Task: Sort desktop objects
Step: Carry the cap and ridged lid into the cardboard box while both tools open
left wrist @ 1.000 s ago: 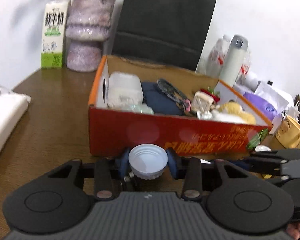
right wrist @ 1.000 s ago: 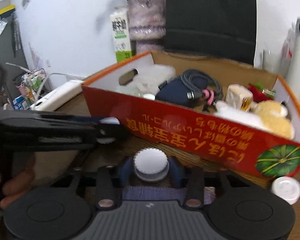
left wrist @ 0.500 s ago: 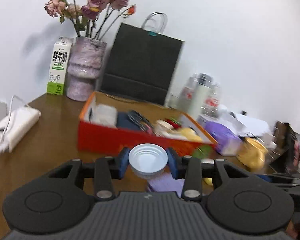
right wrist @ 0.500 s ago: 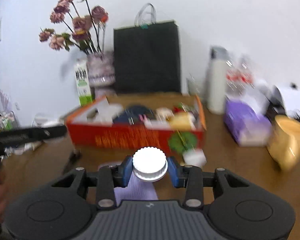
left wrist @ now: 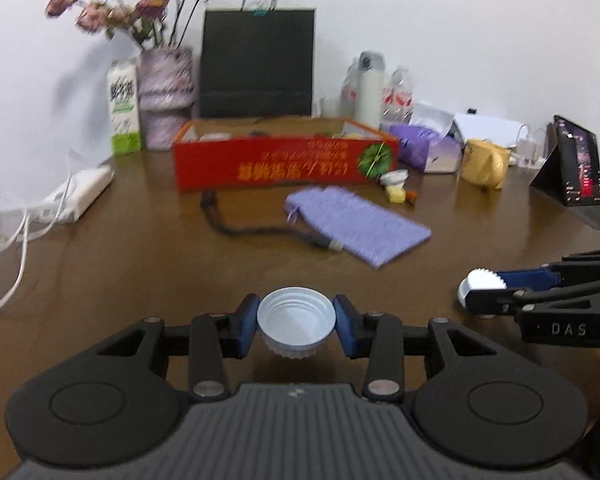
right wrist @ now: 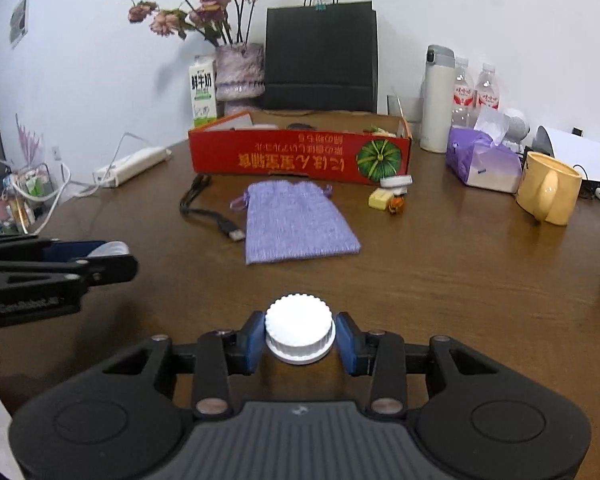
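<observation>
Right wrist view: the desk (right wrist: 440, 272) carries a red box (right wrist: 300, 156) at its far side, already holding several sorted things, of which only tops show over the rim and cannot be named from here. Still loose on the desk, judged as work left: a purple pouch (right wrist: 296, 224) in front of the box, a black cable (right wrist: 204, 212) just beside it, and near the box's right corner a white lid (right wrist: 396, 181), a yellow block (right wrist: 380, 199) and a tiny orange item (right wrist: 396, 209). The mug (right wrist: 548, 188) stands well apart. The right tongs (right wrist: 300, 336) are clamped on a white cap (right wrist: 300, 330), top up; the left tongs (left wrist: 296, 326) clamp another cap (left wrist: 296, 320), hollow side up. Both caps sit low over the desk's near side, well apart from the box, so sorting seems partly done.
</observation>
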Demonstrator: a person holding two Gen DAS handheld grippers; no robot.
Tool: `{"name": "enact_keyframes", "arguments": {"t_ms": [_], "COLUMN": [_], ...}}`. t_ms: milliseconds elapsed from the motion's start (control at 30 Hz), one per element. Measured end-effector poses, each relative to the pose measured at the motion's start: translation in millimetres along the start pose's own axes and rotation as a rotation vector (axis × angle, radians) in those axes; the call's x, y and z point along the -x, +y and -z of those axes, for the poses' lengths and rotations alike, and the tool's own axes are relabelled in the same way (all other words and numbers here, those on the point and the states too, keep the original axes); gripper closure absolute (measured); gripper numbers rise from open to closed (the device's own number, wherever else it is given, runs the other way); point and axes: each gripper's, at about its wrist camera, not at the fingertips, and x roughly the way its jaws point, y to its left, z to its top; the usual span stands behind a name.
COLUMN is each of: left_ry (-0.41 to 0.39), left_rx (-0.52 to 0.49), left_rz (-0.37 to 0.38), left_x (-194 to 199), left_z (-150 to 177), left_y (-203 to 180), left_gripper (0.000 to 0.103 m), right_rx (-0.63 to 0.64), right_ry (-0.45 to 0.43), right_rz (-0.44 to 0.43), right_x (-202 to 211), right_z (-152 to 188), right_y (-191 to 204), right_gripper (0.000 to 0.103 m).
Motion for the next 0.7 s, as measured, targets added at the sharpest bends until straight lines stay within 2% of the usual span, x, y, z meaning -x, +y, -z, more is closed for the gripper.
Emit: {"name": "enact_keyframes", "arguments": {"t_ms": [133,167,200,267,367,467,533,567,700], "left_ry": [0.022,0.027,0.029,0.026,0.011,0.019,0.018,0.014,0.026], "left_rx": [-0.029,-0.039,-0.039,-0.035,-0.034,-0.03,-0.02,-0.02,0.016], "left_rz": [-0.028,-0.035,-0.049,-0.043,-0.04,-0.039,-0.032,-0.033,-0.032], "left_x": [0.5,-0.1,-0.3,1.5,4.4,2.0,3.1,4.4,3.5], "left_z": [11.4,12.9,14.3,17.7,21.5,19.1,17.6,16.9,14.8], "left_y": [-1.2,-2.0,-2.5,0.1,2.1,1.2,0.8,0.7,3.5], "left_gripper": [0.061,0.056,0.045,0.035,0.033,0.035,0.063,0.062,0.062], "right_rx": [0.057,0.068,0.086,0.115,0.095,0.044,0.031,0.038,0.053], "right_ry": [0.0,-0.002,0.0,-0.01,-0.02,-0.009,-0.002,-0.004,-0.005], "right_rz": [-0.011,-0.017,-0.025,-0.027,-0.023,-0.013,-0.017,-0.016,-0.029], "right_x": [1.1,1.9,2.4,5.3,8.0,3.3,1.1,1.2,2.2], "right_z": [1.3,2.5,4.2,9.5,12.3,8.0,5.1,4.7,5.7], "right_y": [13.4,16.8,19.7,23.1,19.3,15.2,14.4,15.0,18.0], "right_gripper": [0.065,0.061,0.054,0.052,0.051,0.051,0.058,0.065,0.065]}}
